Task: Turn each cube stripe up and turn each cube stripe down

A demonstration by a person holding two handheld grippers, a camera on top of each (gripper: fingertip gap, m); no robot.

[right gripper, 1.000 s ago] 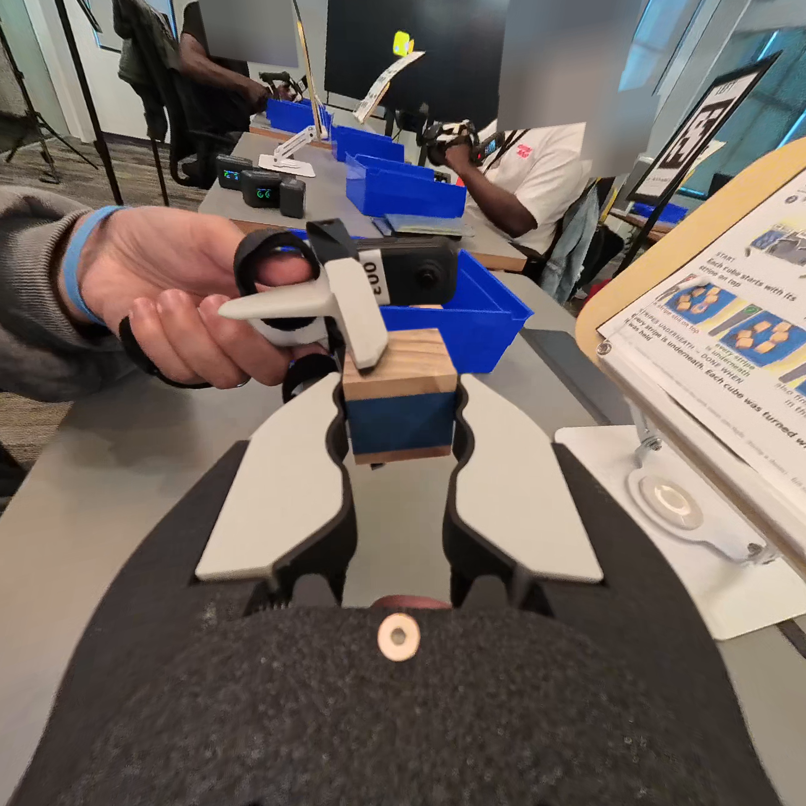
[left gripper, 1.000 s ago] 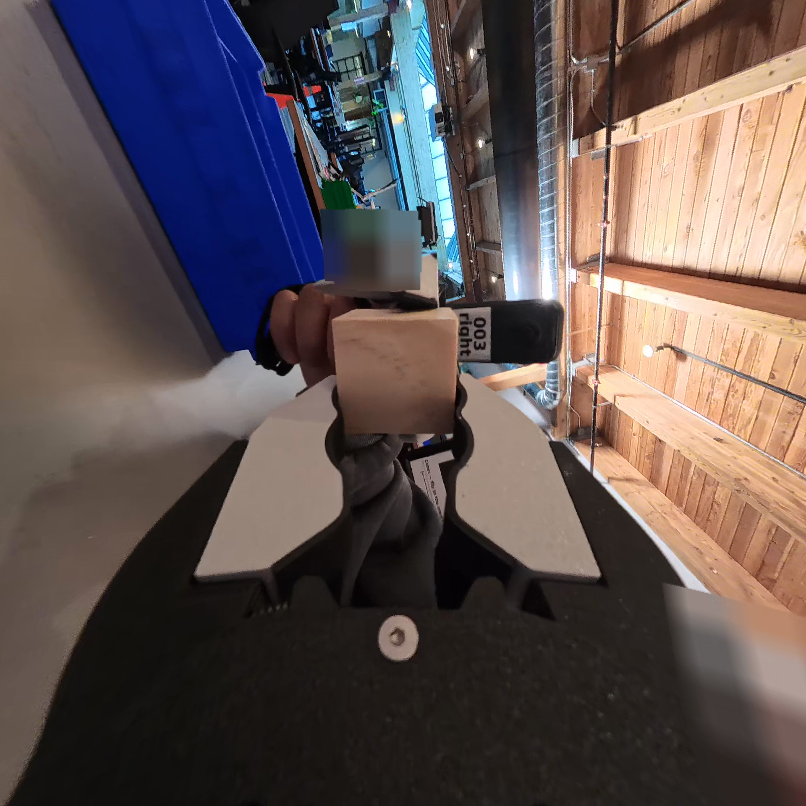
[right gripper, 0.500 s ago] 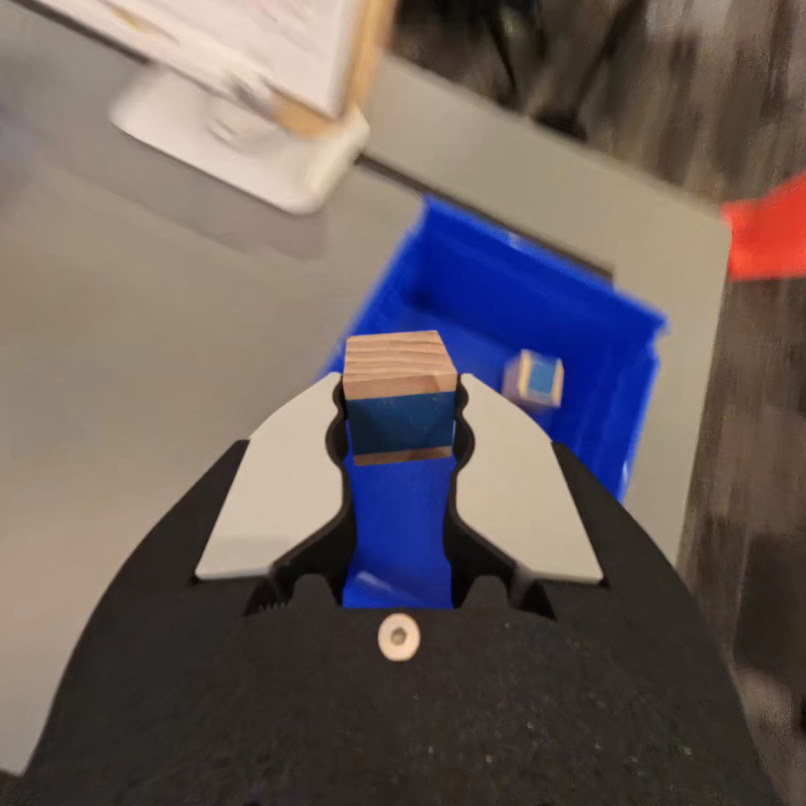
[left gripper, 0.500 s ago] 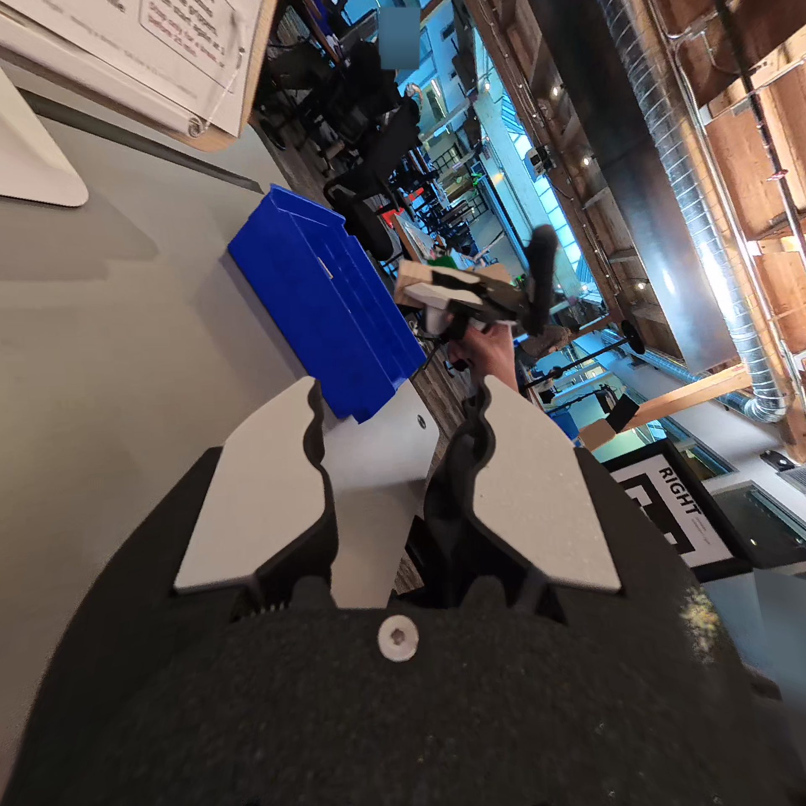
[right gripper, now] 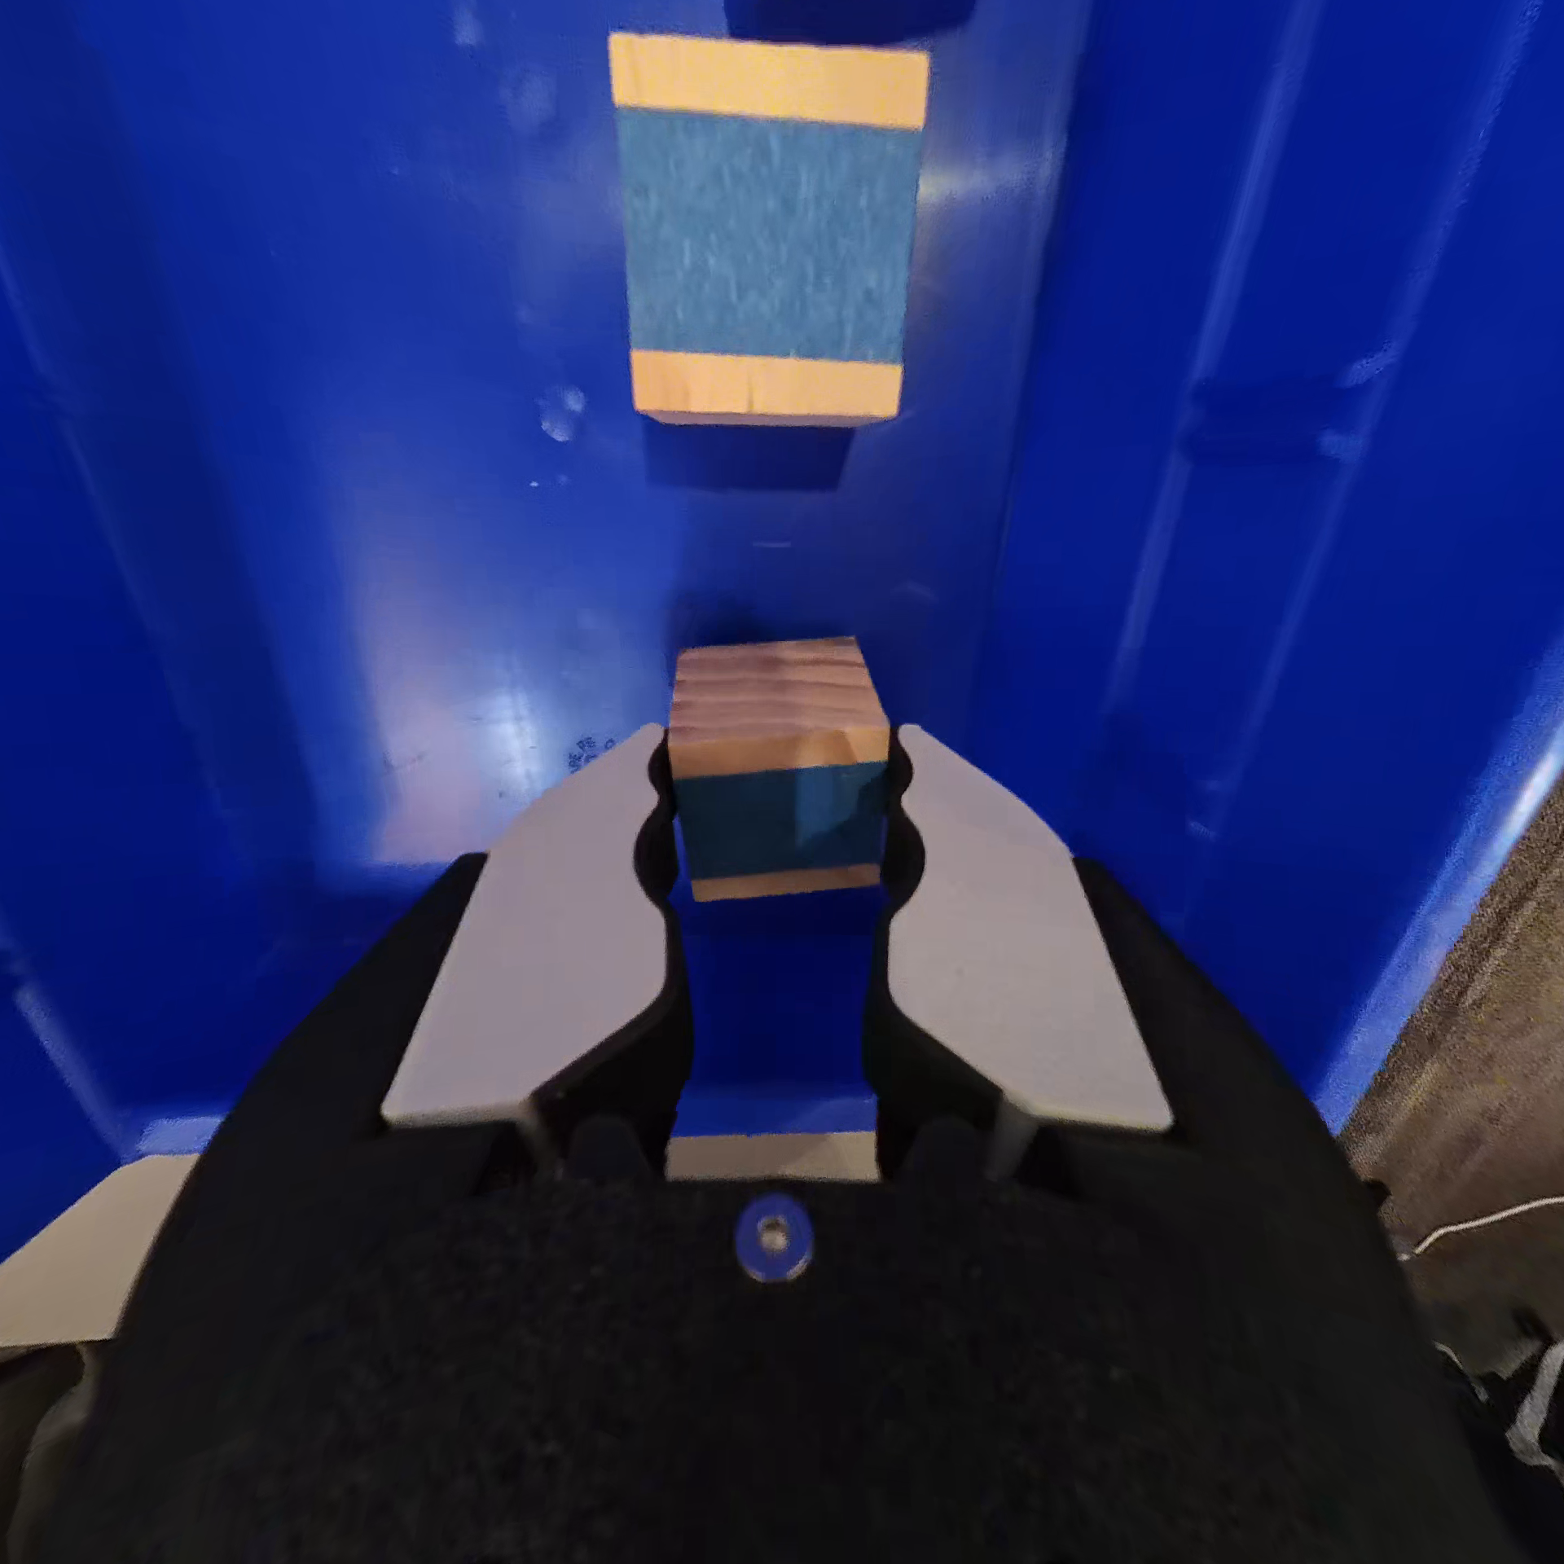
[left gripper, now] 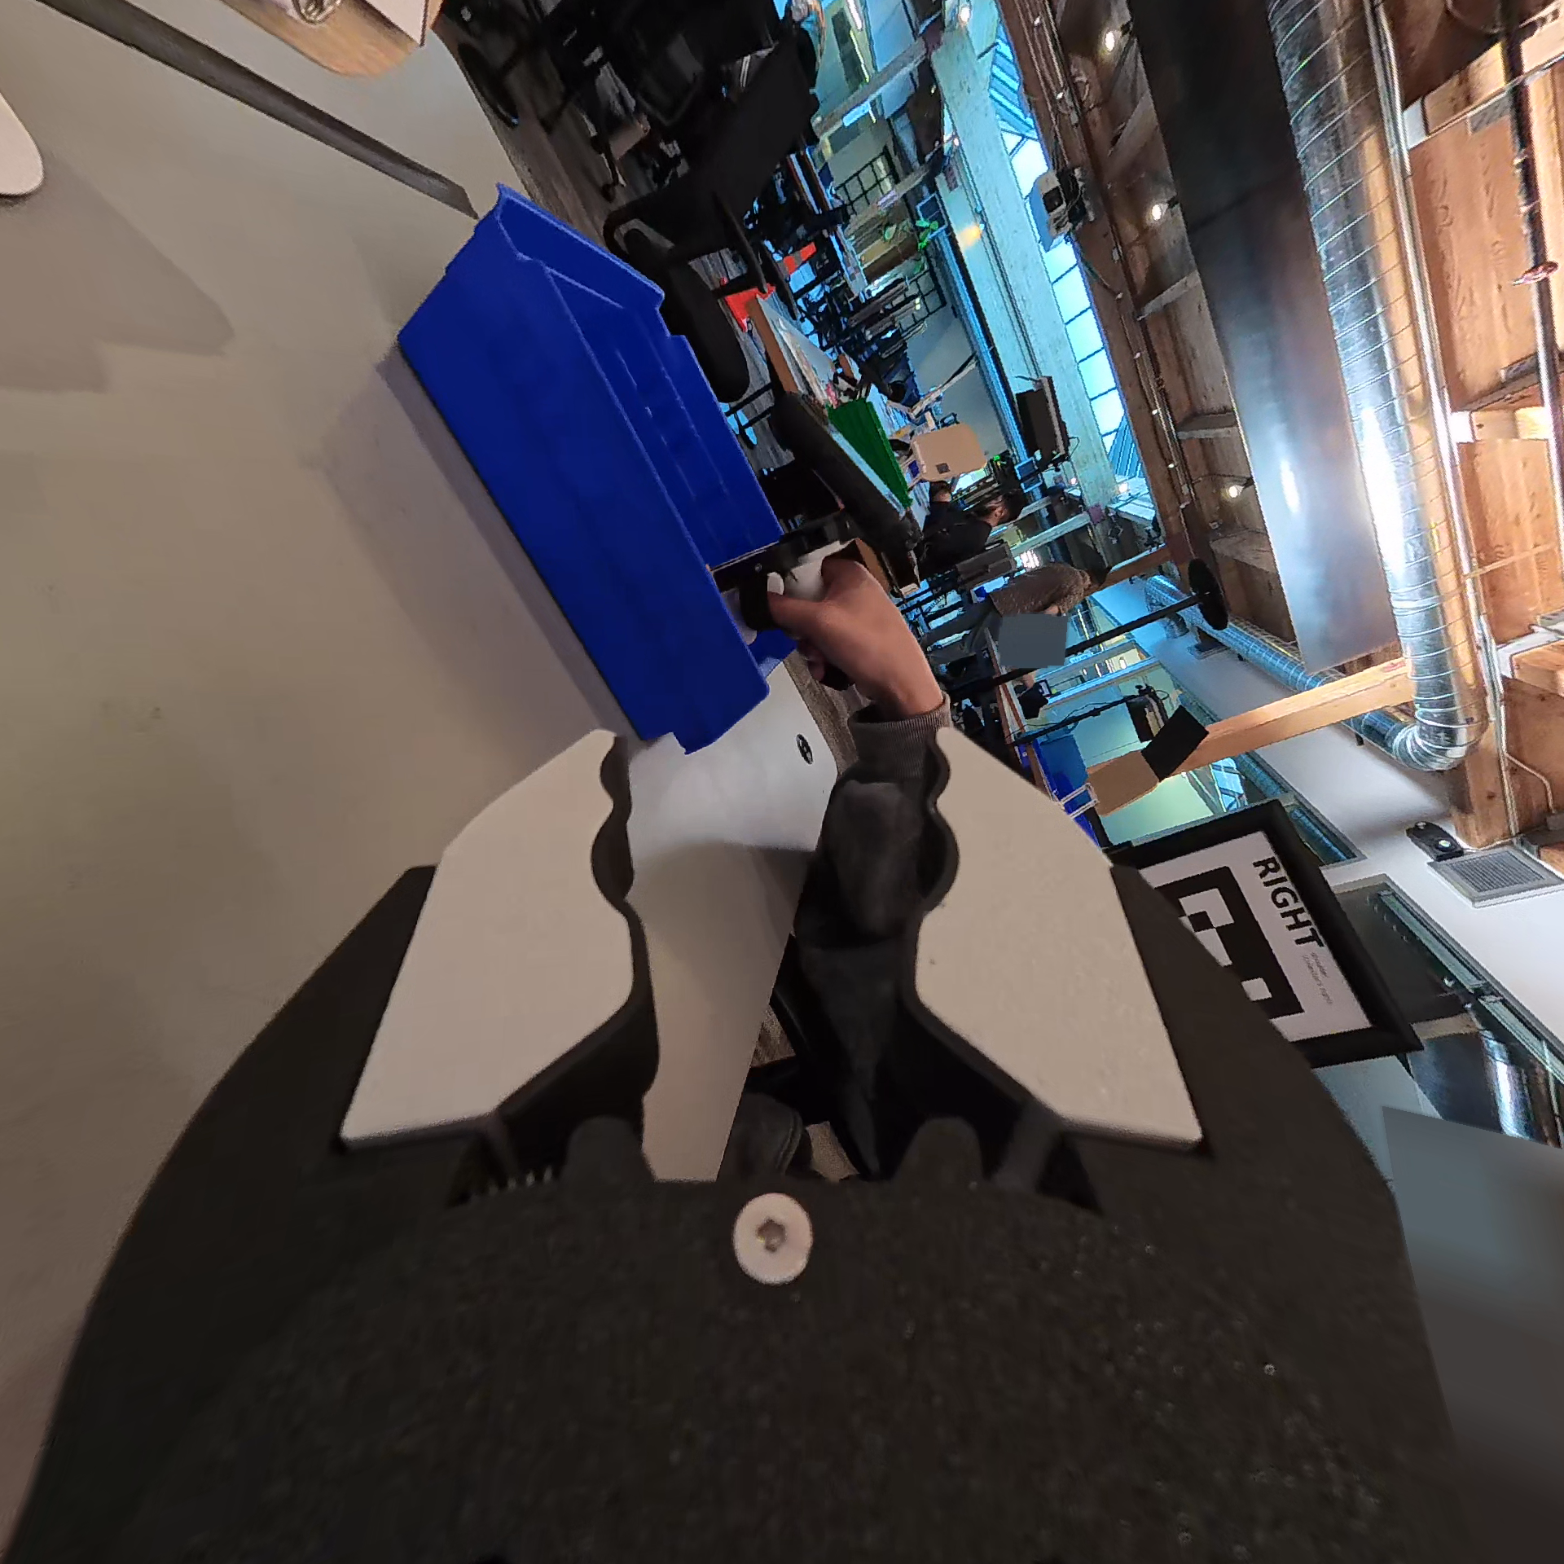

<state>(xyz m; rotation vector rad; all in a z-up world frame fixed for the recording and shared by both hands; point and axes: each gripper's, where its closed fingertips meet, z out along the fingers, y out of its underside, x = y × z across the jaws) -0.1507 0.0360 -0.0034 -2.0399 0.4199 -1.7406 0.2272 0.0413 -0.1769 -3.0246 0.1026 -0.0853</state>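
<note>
My right gripper [right gripper: 779,762] is shut on a wooden cube [right gripper: 779,762] with a blue stripe facing the camera, held low inside the blue bin [right gripper: 296,423]. A second wooden cube [right gripper: 766,228] lies farther in on the bin floor with its blue stripe up. My left gripper [left gripper: 774,762] is open and empty, above the grey table near the bin's near end [left gripper: 592,525]. In the left wrist view a hand [left gripper: 846,626] holds the right gripper over the bin's rim; the cube is hidden there.
The blue bin stands at the edge of the grey table [left gripper: 212,592]. A framed marker sign [left gripper: 1269,939] stands to the right. A wooden board stand [left gripper: 355,34] and white base are at the table's far left. Carpet floor [right gripper: 1456,1058] lies beside the bin.
The left gripper let go of the cube, opened and drew back. The right gripper carried the cube from mid-air over the table down into the blue bin.
</note>
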